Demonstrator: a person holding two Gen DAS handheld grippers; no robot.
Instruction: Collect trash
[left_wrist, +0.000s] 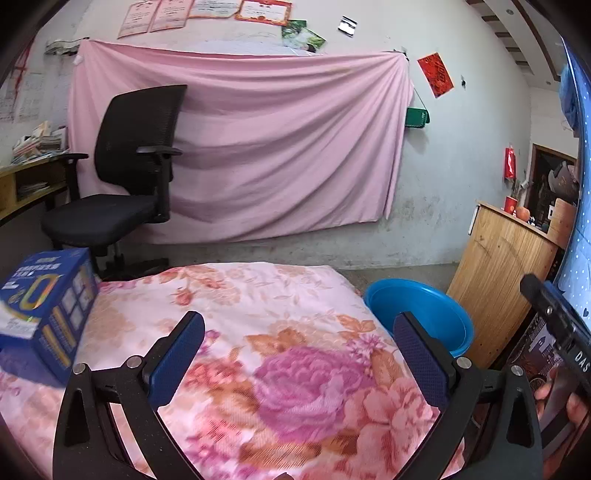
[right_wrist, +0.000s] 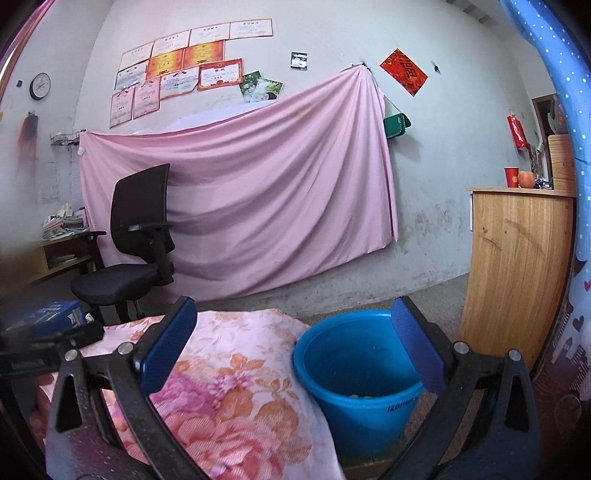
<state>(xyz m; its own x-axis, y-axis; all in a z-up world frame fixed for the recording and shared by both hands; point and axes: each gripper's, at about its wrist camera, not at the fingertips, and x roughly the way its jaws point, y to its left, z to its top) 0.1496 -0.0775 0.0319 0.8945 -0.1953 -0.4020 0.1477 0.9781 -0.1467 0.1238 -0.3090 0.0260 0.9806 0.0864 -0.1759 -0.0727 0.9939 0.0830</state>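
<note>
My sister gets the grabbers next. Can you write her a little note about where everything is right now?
Left gripper: open, empty, over the flowered cloth.
Right gripper: open, empty, above the blue bucket.
The bucket stands beside the cloth; something pale lies at its bottom, too small to tell.
A blue box sits at the cloth's left edge, untouched.
Left to do: the box, if it counts as trash. No other loose trash shows.

Blue bucket (right_wrist: 364, 373) upright beside floral table, scraps (right_wrist: 364, 396) inside
</note>
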